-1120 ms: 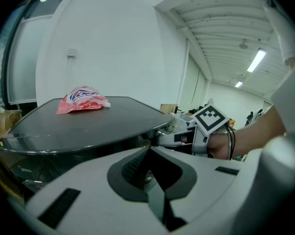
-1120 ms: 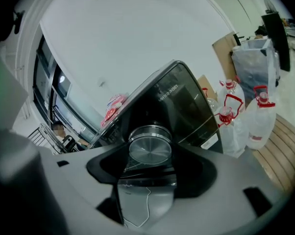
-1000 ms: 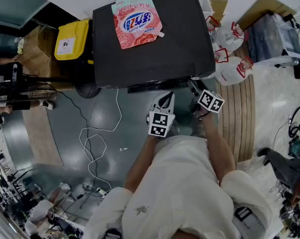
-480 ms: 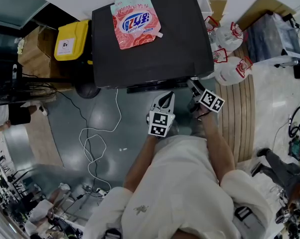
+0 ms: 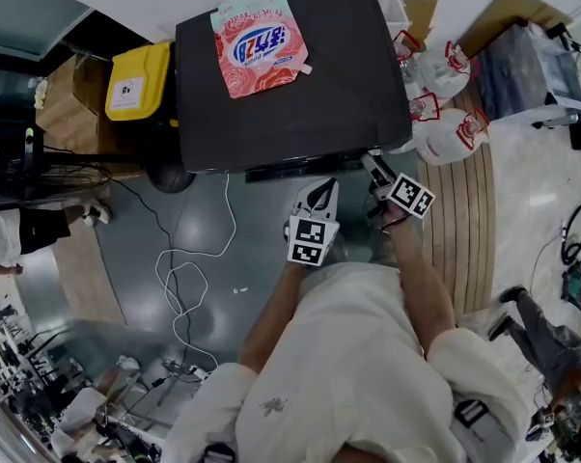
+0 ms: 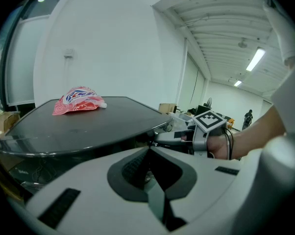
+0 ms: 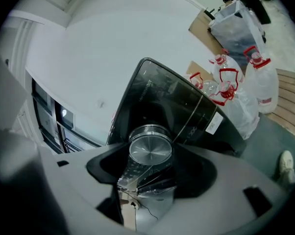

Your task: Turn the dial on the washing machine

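Grey floor spreads underneath. Nearest, the left gripper hangs clenched and empty, short of the washing machine. Beyond, the right gripper clamps the silver dial at the machine's front right corner. Farthest, a pink pouch lies on its top.

Light: bright, even indoor light; a long white ceiling tube lamp glows in the left gripper view.
Glare: pale sheen on the glossy black washing machine top and on the round silver metal dial.
Shadows: soft, darkest under the machine's front edge.
Distortion: strong fisheye bending, with black corners in both gripper views.
Focus: the nearest foreground seems slightly soft.
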`<state>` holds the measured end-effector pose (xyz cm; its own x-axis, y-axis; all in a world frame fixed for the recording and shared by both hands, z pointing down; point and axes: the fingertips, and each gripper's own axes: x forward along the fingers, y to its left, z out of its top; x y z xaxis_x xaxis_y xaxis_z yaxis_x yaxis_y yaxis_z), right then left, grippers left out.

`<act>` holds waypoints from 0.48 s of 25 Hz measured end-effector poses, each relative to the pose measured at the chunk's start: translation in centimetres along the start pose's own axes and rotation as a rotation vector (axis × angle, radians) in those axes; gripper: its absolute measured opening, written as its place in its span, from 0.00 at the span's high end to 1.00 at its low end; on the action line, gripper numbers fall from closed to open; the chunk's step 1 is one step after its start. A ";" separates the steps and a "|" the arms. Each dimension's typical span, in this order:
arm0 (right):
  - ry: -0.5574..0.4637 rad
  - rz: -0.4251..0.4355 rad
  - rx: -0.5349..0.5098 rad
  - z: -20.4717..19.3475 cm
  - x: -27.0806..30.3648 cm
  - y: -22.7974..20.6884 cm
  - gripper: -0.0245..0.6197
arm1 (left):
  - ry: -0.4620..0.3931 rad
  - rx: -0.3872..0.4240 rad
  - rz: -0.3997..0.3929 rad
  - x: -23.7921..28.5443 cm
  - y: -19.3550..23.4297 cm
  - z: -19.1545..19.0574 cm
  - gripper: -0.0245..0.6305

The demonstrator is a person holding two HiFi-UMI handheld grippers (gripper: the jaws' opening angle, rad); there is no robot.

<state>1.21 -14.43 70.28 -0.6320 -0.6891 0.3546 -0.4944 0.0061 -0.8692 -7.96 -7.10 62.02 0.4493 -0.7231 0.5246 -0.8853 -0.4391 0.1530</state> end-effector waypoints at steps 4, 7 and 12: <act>-0.014 0.021 0.040 0.0 -0.1 -0.1 0.52 | 0.000 0.000 0.001 0.0 -0.2 0.0 0.94; -0.027 0.045 0.084 0.0 -0.1 -0.1 0.52 | 0.001 0.000 0.003 0.1 -0.1 0.0 0.94; -0.044 0.076 0.141 0.1 -0.1 -0.2 0.52 | 0.002 -0.001 0.005 0.1 -0.2 0.0 0.94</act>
<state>1.41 -14.40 70.38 -0.6358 -0.7218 0.2736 -0.3555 -0.0408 -0.9338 -7.77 -7.06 62.04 0.4444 -0.7244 0.5270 -0.8878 -0.4349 0.1508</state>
